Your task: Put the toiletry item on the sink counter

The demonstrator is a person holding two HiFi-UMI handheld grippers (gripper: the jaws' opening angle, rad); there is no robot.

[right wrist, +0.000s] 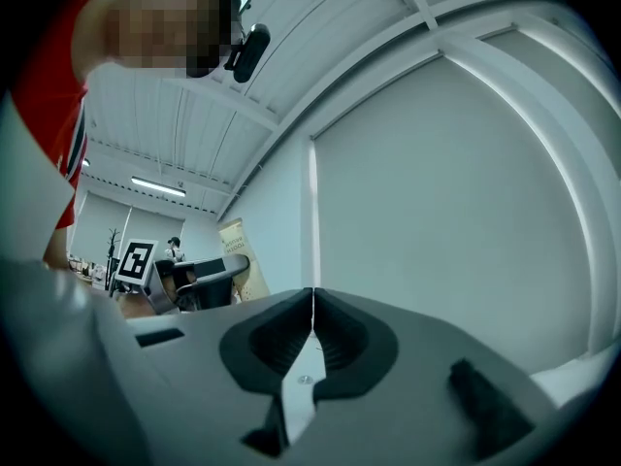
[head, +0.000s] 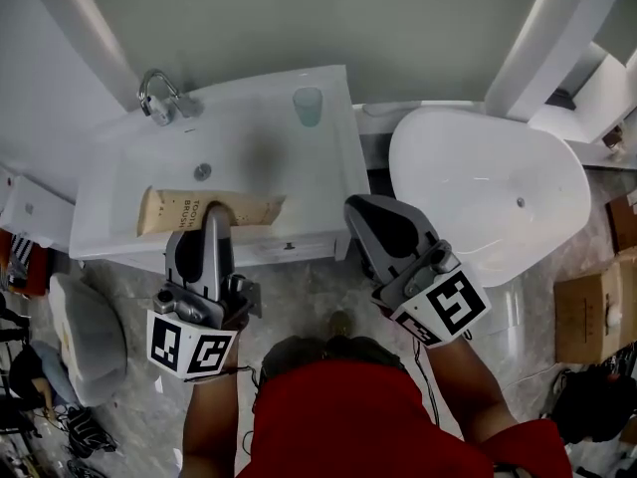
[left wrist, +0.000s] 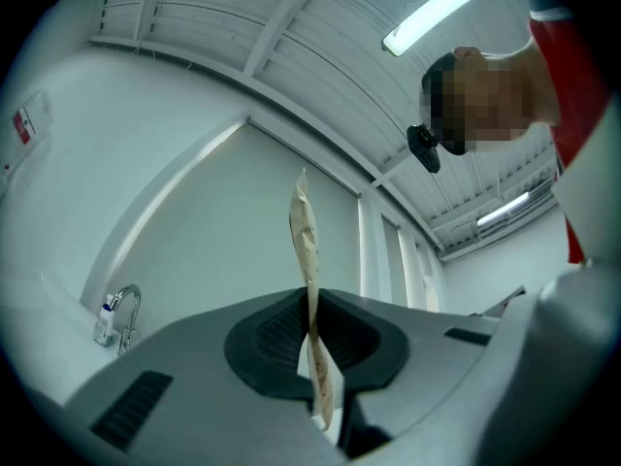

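Head view: the left hand-held gripper (head: 217, 213) reaches over the front of a white ceramic sink basin (head: 119, 182) and has hold of a flat tan paper packet (head: 169, 211) with brown print. The packet lies lengthwise across the front of the basin; whether it touches the basin cannot be told. A curved chrome tap (head: 159, 98) stands at the back left of the white desk (head: 333, 157) round the basin. A translucent pale green cup (head: 308, 106) stands at the desk's back right. The right hand-held gripper (head: 364, 211) hangs just right of the desk's front corner, near a white oval tub (head: 488, 192).

Left gripper view: the jaws are pressed onto the tan paper packet (left wrist: 305, 241), which shows edge-on and rises from between the dark pads. The tap (left wrist: 122, 311) shows at lower left.

Right gripper view: the right hand-held gripper (right wrist: 312, 301) has its jaws closed together with nothing between them. The left hand-held gripper and its packet (right wrist: 236, 246) show at left.
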